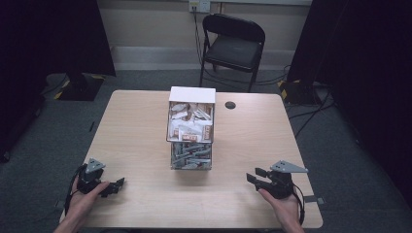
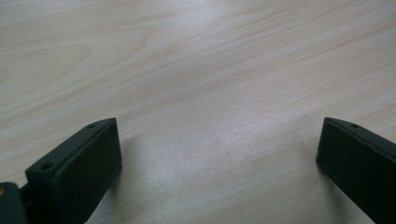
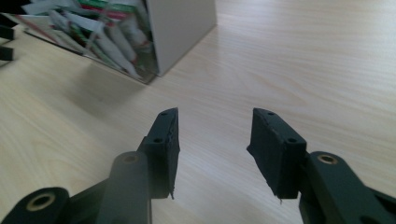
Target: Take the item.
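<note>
A two-tier box (image 1: 191, 128) with a white back and clear front stands in the middle of the wooden table (image 1: 136, 136), holding several small paper sachets (image 1: 190, 124). My left gripper (image 1: 112, 187) rests low near the front left edge, held by a hand. Its jaws stand wide apart, open over bare wood (image 2: 219, 125). My right gripper (image 1: 254, 175) sits at the front right, pointing toward the box. It is open with nothing between its fingers (image 3: 215, 112). The box's white side wall (image 3: 182, 28) and sachets (image 3: 107, 37) lie ahead and to its left.
A small black disc (image 1: 230, 105) lies on the table behind the box at the right. A black folding chair (image 1: 233, 46) stands beyond the far edge. Dark curtains flank the room, and cables run across the grey floor.
</note>
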A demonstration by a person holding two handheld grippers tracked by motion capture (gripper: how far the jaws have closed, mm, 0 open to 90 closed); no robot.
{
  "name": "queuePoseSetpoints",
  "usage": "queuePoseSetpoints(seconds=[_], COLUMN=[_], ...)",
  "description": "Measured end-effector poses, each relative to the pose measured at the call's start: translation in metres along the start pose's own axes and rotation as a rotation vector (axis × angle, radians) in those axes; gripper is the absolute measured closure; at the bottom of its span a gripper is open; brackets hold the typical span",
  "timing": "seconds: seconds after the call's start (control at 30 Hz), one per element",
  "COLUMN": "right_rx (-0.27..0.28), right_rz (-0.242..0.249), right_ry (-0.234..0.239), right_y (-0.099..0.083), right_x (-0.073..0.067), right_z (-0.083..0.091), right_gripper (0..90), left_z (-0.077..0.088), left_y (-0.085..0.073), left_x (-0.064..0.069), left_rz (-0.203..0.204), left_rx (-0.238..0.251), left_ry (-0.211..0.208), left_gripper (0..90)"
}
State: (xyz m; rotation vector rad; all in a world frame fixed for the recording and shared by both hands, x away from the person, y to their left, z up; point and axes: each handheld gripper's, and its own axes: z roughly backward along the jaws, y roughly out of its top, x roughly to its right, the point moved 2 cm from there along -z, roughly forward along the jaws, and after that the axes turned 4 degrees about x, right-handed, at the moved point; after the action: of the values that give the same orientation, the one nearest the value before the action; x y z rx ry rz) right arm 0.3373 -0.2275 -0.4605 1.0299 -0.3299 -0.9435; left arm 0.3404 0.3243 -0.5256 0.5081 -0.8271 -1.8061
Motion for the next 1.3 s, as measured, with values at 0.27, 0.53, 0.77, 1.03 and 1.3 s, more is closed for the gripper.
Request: queuePoseSetpoints(seconds=[0.27,0.53,0.77,1.03,1.3], right_rx=[-0.009,0.001,0.007,0.020,0.030], right_rz=[0.063,0.099,0.123,0.159,0.161], right_ry=[0.101,0.171,0.220,0.280,0.304], right_y=[0.008,0.021,0.032,0.047,0.054], right_x=[-0.029,-0.050,-0.068,-0.089,-0.098], right_z=[-0.008,-0.020,-0.036,-0.057,-0.081], right_gripper=[57.8,61.8,64.7,68.0,72.5], left_z=[0.000,0.000,0.000,0.000,0.000], left_y=[0.000,0.000,0.000,0.000,0.000], left_x=[0.000,0.000,0.000,0.000,0.000], left_rz=[0.000,0.000,0.000,0.000,0.000], left_rx=[0.000,0.000,0.000,0.000,0.000], left_ry=[0.000,0.000,0.000,0.000,0.000], left_gripper=[0.0,0.0,0.0,0.0,0.0])
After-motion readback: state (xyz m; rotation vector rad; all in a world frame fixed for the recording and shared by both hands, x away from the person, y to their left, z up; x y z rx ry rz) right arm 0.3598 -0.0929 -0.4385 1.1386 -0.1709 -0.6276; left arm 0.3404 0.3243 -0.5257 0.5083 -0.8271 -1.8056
